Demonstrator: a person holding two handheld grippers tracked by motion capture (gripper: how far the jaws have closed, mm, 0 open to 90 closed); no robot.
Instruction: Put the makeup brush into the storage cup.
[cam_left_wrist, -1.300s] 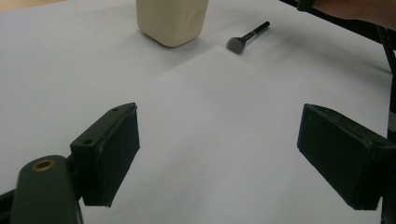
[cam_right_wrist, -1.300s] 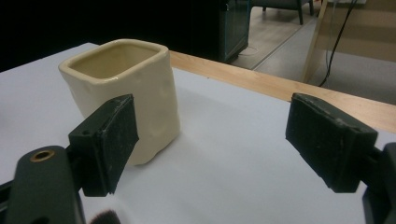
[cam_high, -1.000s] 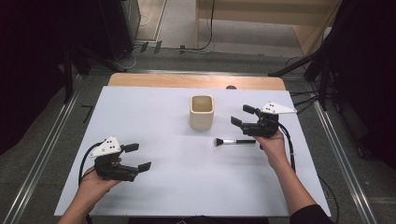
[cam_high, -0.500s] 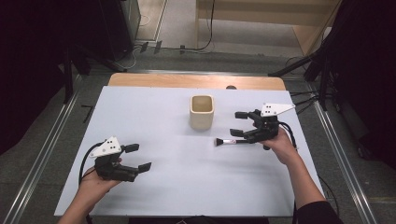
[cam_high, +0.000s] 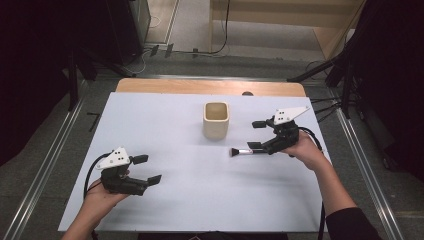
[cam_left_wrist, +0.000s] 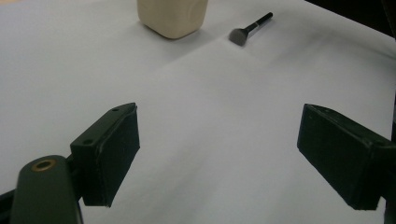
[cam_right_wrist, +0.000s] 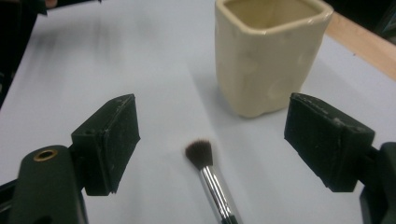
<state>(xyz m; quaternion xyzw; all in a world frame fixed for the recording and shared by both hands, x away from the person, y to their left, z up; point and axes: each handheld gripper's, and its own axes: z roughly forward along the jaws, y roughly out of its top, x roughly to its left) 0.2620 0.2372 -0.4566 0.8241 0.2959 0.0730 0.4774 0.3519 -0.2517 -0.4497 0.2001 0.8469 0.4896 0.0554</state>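
The right gripper hangs over the table's right side with its jaws spread wide, one at about 12 o'clock of the other in the high view. The brush lies flat on the table beneath them, not pinched. In the right gripper view the jaws stand at 9 and 3 o'clock of the brush, well clear of it on both sides. That view shows the dark bristle tuft and the silver ferrule sharply; the high view gives only a small dark stick with a pale band, but it shows the whole length, which the right gripper view cuts off at its bottom edge.

The brush's long axis runs from 9 to 3 o'clock in the high view, bristles at 9 o'clock, handle end under the gripper. The cup stands upright near the bristles, at about 11 o'clock of them, apart from the brush. The right gripper view looks down into its open, squarish mouth.

The left gripper is at the table's near left, jaws spread on nothing, well apart from the brush. Its own view shows bare table between the jaws, with the cup and brush far off at 12 o'clock.
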